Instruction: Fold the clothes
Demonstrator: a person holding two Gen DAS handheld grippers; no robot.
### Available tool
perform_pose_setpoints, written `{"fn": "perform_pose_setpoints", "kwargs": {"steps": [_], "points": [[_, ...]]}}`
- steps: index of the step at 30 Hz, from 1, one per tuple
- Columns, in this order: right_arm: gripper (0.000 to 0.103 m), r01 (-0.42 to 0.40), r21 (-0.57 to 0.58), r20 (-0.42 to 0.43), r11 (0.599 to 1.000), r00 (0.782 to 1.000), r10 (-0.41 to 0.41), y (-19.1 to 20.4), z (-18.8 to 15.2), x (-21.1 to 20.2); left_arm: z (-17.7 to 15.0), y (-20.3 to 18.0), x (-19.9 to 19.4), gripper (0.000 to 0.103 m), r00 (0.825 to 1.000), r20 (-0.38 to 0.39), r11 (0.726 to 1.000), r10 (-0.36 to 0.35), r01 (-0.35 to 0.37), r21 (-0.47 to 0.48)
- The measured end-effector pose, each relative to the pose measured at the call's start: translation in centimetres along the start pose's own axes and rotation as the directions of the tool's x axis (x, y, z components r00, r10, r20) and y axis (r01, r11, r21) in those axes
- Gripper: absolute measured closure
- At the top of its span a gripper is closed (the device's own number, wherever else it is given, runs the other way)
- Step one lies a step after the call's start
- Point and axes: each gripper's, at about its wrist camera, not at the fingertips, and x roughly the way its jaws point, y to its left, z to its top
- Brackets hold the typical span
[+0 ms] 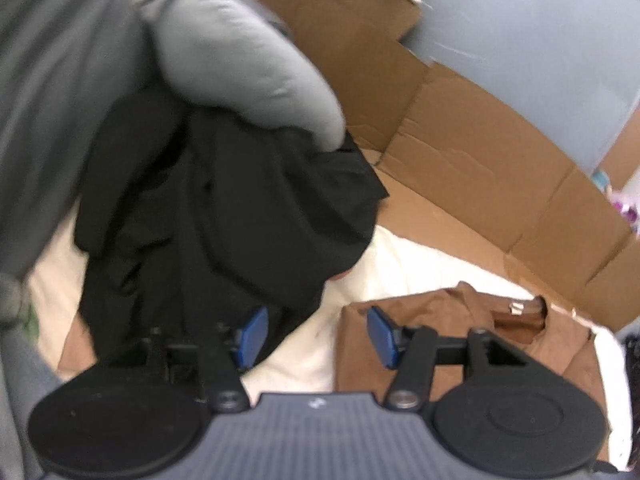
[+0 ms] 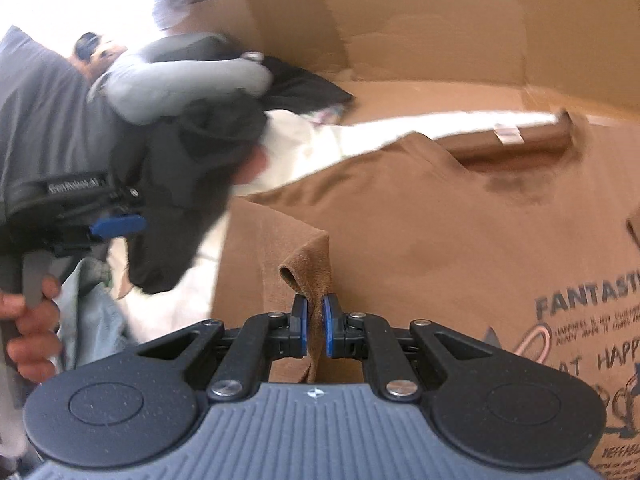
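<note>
Right now the right gripper (image 2: 315, 330) is clenched on a narrow pinch of the brown T-shirt (image 2: 440, 216), its blue pads (image 2: 329, 330) squeezing a rolled bit of sleeve hem at lower centre of the right wrist view. The shirt fills the right half of that frame, lying collar-up with its neck label near the upper right and printed lettering at the right edge. It rests partly on a white sheet (image 2: 340, 136) and partly on flattened cardboard (image 2: 400, 20) that takes up the top of the frame.

The left gripper (image 1: 318, 330) is released, nothing between its fingers; in its own view the gap between the pads looks down on white sheet, with a corner of the shirt under the right-hand pad. A black garment (image 1: 224, 208) hangs from the grey sleeve (image 1: 240, 52) of the person's arm and fills the left and centre of that frame.

Risks, as I judge them: the pinch is thin and sits on a curled hem, so a quick pull could slip the cloth out or fold only one layer. With one side held and the other free, the shirt may skew or drag off the sheet onto the cardboard. The dangling black garment could brush the shirt or snag in the open jaws. Both views are smeared, so the exact hold is hard to confirm.
</note>
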Motion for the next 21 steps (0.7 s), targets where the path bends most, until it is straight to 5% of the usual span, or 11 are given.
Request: {"fn": "perform_pose_setpoints", "kwargs": {"steps": [6,8,10,21], "points": [[0.090,-0.050,0.107,-0.025,0.993,0.998,0.053,-2.8,-1.3,1.6,2.0,-4.0,2.3,0.045,0.997,-0.079,0.994,0.018,-0.009,0.107],[0.076,-0.069,0.143,-0.020,0.987,0.997,0.073,-3.4,-1.5,1.8,2.3,-5.0,3.1,0.045,0.995,-0.091,0.991,0.043,-0.030,0.133],[0.053,-0.087,0.185,-0.002,0.979,0.996,0.089,-4.2,-1.5,1.8,2.7,-5.6,3.9,0.045,0.992,-0.108,0.989,0.059,-0.043,0.141],[0.054,-0.165,0.378,0.011,0.911,0.985,0.173,-7.3,-1.3,3.9,3.5,-6.3,7.1,0.046,0.969,-0.216,0.980,0.120,-0.081,0.179]]}}
